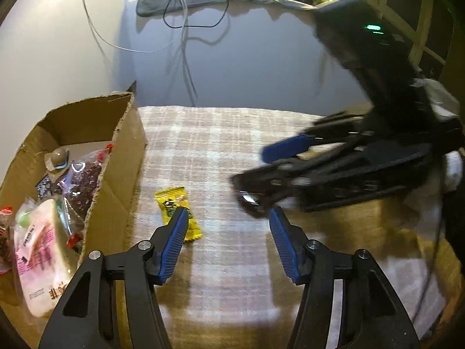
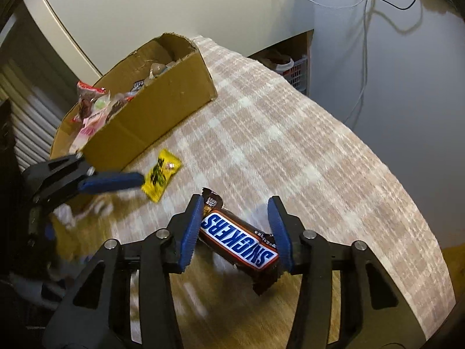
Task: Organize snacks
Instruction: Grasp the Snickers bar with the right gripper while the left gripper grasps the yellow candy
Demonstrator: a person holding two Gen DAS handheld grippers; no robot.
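Note:
A brown Snickers bar [image 2: 238,240] lies slantwise between the blue pads of my right gripper [image 2: 236,203], and both pads touch its ends. The left wrist view shows that gripper [image 1: 258,171] blurred, low over the checked cloth, with a dark wrapper end [image 1: 250,200] at its tips. My left gripper [image 1: 228,212] stands open above the cloth. Its left fingertip [image 1: 181,218] overlaps a small yellow snack packet [image 1: 177,215] that lies flat beside the cardboard box [image 1: 116,203]. In the right wrist view one blue finger [image 2: 110,181] reaches the yellow packet [image 2: 161,174].
The open cardboard box [image 2: 162,116] at the left holds several wrapped snacks, among them a pink packet [image 1: 37,250] and a dark red bag [image 1: 87,180]. A checked cloth [image 1: 221,151] covers the wooden table. Cables [image 1: 186,29] hang on the wall behind.

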